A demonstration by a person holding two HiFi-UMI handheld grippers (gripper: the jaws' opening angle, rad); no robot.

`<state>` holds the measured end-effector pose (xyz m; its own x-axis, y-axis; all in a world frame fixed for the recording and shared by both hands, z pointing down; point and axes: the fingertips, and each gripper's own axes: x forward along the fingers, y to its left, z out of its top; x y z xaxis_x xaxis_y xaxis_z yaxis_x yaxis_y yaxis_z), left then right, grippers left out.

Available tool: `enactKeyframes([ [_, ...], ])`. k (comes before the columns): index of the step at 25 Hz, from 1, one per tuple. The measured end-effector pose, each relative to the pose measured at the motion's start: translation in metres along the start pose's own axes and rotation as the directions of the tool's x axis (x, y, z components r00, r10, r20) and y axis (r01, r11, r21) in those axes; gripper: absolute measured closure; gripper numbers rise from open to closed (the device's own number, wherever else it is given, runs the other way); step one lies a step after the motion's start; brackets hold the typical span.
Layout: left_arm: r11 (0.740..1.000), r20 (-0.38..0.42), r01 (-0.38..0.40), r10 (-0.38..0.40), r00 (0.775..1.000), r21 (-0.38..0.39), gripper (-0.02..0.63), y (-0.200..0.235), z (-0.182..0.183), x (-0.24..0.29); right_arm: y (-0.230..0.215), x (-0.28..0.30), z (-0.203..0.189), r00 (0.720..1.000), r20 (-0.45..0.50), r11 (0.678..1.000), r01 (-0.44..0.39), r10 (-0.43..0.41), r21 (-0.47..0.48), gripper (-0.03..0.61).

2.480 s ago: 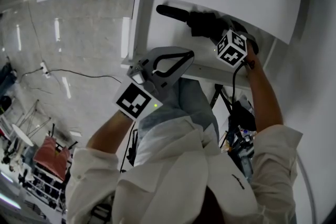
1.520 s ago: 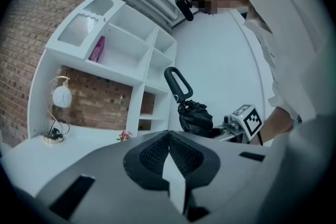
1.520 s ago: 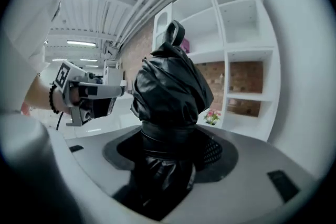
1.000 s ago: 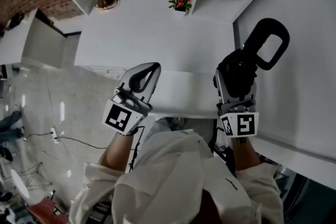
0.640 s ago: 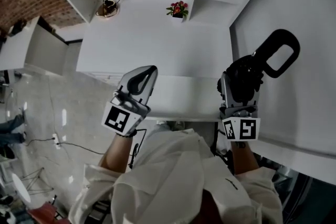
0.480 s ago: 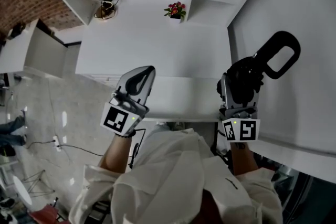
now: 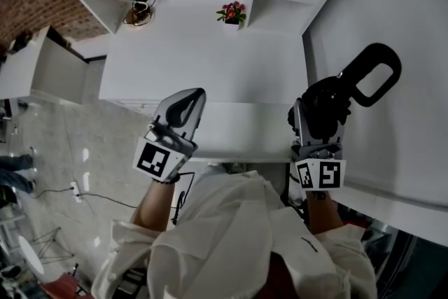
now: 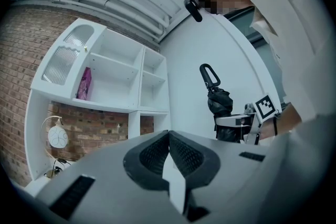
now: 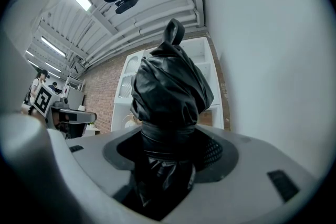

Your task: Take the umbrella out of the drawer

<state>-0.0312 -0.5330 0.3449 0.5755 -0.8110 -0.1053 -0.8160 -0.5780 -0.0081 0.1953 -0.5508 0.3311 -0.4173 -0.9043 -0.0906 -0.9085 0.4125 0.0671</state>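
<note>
Black umbrella [image 7: 334, 98] clamped in right gripper [image 7: 316, 114], handle up; left gripper [image 7: 190, 98] jaws together, empty. Best to grip the slippery fabric firmly and lower onto desk [image 7: 203, 59] slowly.

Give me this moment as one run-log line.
right gripper: shut on umbrella | left gripper: shut, empty | umbrella: black, folded, loop handle beyond jaws
</note>
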Motion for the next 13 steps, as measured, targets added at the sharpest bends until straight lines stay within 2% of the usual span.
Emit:
enactKeyframes([
  [13,1.0,0.008,0.003,-0.003,1.0,-0.005,0.588,-0.0019,0.0001,0.0003,0.0015,-0.0034,-0.0016,1.0,-0.007,1.0,0.007,-0.007,0.003,0.304],
])
